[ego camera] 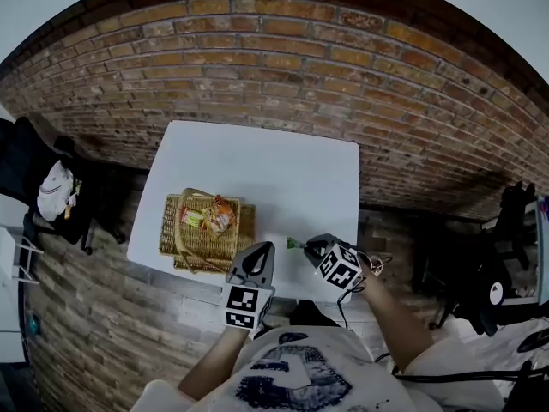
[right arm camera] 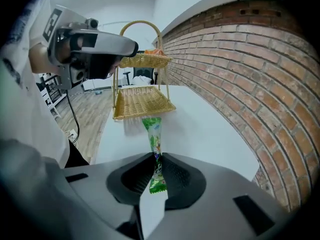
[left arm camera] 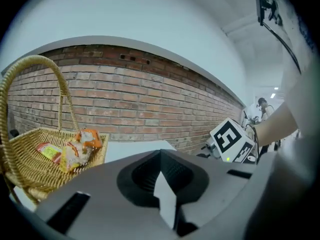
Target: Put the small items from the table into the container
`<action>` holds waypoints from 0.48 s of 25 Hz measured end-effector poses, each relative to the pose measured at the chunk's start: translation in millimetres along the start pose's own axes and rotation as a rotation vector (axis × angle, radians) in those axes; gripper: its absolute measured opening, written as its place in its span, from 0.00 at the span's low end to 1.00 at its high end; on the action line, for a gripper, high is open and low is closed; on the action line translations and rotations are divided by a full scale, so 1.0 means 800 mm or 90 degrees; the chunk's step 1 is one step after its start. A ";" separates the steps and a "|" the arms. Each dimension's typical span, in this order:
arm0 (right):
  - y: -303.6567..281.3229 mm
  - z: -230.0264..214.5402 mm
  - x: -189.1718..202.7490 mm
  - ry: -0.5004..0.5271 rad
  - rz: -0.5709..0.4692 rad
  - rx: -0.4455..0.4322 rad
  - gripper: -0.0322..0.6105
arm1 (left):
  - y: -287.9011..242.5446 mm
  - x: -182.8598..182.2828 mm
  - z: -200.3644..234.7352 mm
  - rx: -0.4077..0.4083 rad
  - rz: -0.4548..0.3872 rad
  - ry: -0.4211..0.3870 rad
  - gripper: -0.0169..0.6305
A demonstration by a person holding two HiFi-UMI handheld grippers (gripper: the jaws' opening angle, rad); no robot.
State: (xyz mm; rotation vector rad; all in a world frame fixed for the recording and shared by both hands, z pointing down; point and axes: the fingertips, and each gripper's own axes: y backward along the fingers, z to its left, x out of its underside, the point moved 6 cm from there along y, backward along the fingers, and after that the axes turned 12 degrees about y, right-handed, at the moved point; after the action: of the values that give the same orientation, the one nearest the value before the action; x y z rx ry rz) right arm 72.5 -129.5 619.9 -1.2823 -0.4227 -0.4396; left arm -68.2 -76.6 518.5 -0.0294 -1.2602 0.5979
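A slim green snack packet [right arm camera: 153,134] hangs over the white table [ego camera: 292,170], pinched near its lower end by my right gripper [right arm camera: 155,156]. In the head view that packet [ego camera: 294,243] sticks out of the right gripper [ego camera: 307,245] near the table's front edge. The wicker basket [ego camera: 202,243] with a hoop handle sits at the front left and holds orange and yellow snack packets [ego camera: 214,217]. My left gripper [ego camera: 262,249] hovers just right of the basket. Its jaws are shut with nothing between them [left arm camera: 161,156]. The basket [left arm camera: 30,149] shows at that view's left.
A brick wall [ego camera: 283,67] runs behind the table. A black chair with a white bag [ego camera: 51,191] stands to the left, and more chairs and cables [ego camera: 489,273] to the right. The white table top [right arm camera: 200,129] stretches between the right gripper and the basket [right arm camera: 142,101].
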 end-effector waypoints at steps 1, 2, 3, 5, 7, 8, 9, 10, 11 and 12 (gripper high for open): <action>0.006 0.006 -0.002 -0.008 0.001 0.010 0.15 | 0.004 0.001 -0.002 0.008 0.000 -0.004 0.10; 0.012 0.012 -0.003 -0.016 0.003 0.020 0.15 | 0.009 0.001 -0.003 0.016 0.001 -0.007 0.10; 0.017 0.018 -0.005 -0.024 0.004 0.029 0.15 | 0.014 0.002 -0.005 0.022 0.000 -0.011 0.10; 0.030 0.031 -0.010 -0.042 0.002 0.048 0.15 | 0.024 0.002 -0.010 0.034 -0.001 -0.018 0.10; 0.043 0.044 -0.018 -0.066 -0.009 0.068 0.15 | 0.036 0.002 -0.014 0.044 -0.003 -0.021 0.10; 0.050 0.050 -0.024 -0.078 -0.018 0.079 0.15 | 0.042 0.002 -0.014 0.048 -0.005 -0.023 0.10; 0.057 0.055 -0.031 -0.090 -0.027 0.091 0.15 | 0.049 0.001 -0.014 0.051 -0.007 -0.026 0.10; 0.065 0.060 -0.039 -0.100 -0.036 0.104 0.15 | 0.056 -0.001 -0.013 0.053 -0.011 -0.030 0.10; 0.072 0.064 -0.048 -0.109 -0.045 0.118 0.15 | 0.063 -0.004 -0.012 0.055 -0.015 -0.035 0.10; 0.080 0.068 -0.056 -0.117 -0.055 0.131 0.15 | 0.071 -0.006 -0.010 0.056 -0.020 -0.039 0.10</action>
State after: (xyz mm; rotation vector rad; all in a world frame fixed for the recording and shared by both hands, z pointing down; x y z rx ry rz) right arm 65.4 -58.5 556.7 -1.1108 -0.6623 -0.3419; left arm -84.8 -28.2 492.3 0.0824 -1.2911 0.6295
